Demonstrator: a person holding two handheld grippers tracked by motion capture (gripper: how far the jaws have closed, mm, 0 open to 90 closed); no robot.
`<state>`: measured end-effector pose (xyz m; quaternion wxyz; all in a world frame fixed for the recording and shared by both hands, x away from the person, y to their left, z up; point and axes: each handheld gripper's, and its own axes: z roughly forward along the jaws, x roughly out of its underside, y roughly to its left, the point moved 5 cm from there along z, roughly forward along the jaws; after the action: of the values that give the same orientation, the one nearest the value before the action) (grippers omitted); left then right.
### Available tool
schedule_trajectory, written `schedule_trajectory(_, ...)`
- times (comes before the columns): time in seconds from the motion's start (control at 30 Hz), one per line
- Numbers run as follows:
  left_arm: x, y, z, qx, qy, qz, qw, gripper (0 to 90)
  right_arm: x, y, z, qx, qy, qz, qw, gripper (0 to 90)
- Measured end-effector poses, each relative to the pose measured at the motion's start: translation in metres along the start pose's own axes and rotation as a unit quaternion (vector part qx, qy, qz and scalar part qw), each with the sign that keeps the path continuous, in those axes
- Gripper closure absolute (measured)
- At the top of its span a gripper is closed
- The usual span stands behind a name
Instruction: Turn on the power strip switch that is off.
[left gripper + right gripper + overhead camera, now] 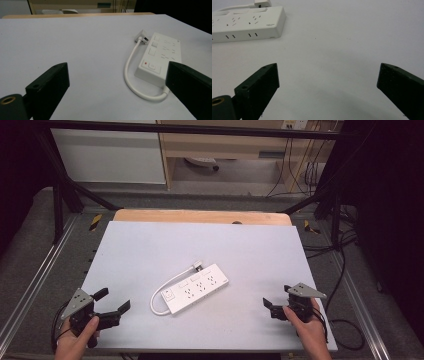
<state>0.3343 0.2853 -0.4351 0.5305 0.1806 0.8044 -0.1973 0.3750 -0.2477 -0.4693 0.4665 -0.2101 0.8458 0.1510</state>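
High view, white table (150, 250), wooden cabinet (225, 145) behind, cables (305, 165)

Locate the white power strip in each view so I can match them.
High view: power strip at table centre, lying diagonally.
Left gripper view: right of centre, beside the right jaw.
Right gripper view: top left corner.
Shared landmark: its plug, lying against the strip.

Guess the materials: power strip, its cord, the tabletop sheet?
Power strip: looks like moulded white plastic, smooth with a slight sheen and crisp slot edges. Cord: likely white rubbery or PVC sheathing, since it holds a soft loop. Tabletop sheet: matte pale grey-white, no glare; laminate or painted board, can't tell which.
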Motion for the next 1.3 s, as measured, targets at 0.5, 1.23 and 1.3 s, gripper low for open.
schedule_trajectory(0.5, -0.003, 0.001, -0.004, 0.001, -0.013, -0.008, 0.9999, 5.0, 0.000, -0.001, 0.001, 0.003, 0.008, 0.015, 0.9999, 4.2)
schedule_trajectory(1.23, -0.011, -0.010, -0.005, 0.010, -0.027, 0.004, 0.9996, 4.7, -0.002, -0.002, -0.001, 0.001, 0.006, 0.022, 0.9997, 3.7)
schedule_trajectory(1.3, -0.012, -0.012, -0.005, 0.014, -0.028, 0.003, 0.9995, 4.7, -0.004, -0.002, -0.002, 0.002, 0.000, 0.024, 0.9997, 3.7)
